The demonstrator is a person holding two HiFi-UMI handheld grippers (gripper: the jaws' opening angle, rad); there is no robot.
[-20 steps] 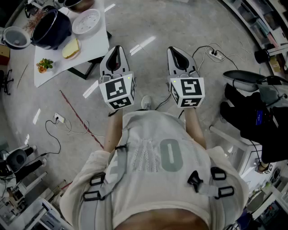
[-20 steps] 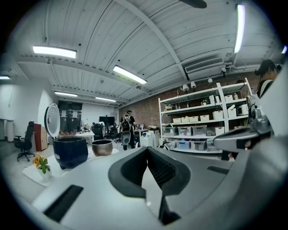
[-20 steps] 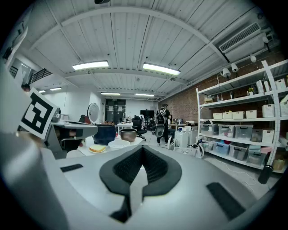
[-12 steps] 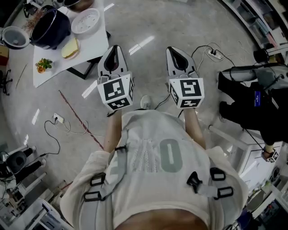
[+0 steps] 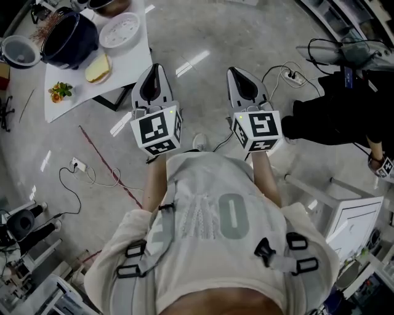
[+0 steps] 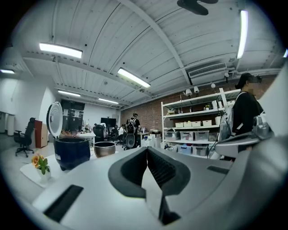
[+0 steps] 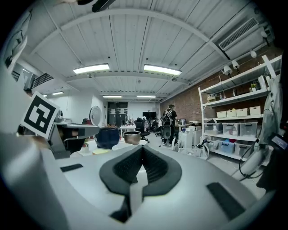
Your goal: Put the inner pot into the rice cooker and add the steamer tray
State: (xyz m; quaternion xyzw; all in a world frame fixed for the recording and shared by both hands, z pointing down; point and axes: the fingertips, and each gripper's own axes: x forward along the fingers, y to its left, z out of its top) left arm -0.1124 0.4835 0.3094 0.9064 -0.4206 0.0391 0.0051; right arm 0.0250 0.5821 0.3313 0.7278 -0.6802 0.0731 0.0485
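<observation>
The dark blue rice cooker [image 5: 69,38] stands on a white table [image 5: 129,64] at the upper left, its lid [image 5: 18,50] swung open. Beside it lie the white steamer tray [image 5: 119,29] and the metal inner pot [image 5: 108,5], which is cut off by the frame edge. The left gripper view shows the cooker [image 6: 72,152] and the pot [image 6: 105,148] far ahead. My left gripper [image 5: 154,69] and right gripper [image 5: 237,72] are held side by side above the floor, well short of the table. Both are shut with nothing in them, jaws pressed together [image 6: 146,151] [image 7: 142,151].
A yellow block [image 5: 97,67] and a small flower [image 5: 60,90] also sit on the table. Cables and a socket strip [image 5: 79,165] lie on the floor at left, with another strip [image 5: 295,77] at right. A person in dark clothes [image 5: 345,104] stands right, near a white cabinet [image 5: 351,215].
Both grippers have stayed almost in place. The person in dark clothes at the right has moved up and away in the head view.
</observation>
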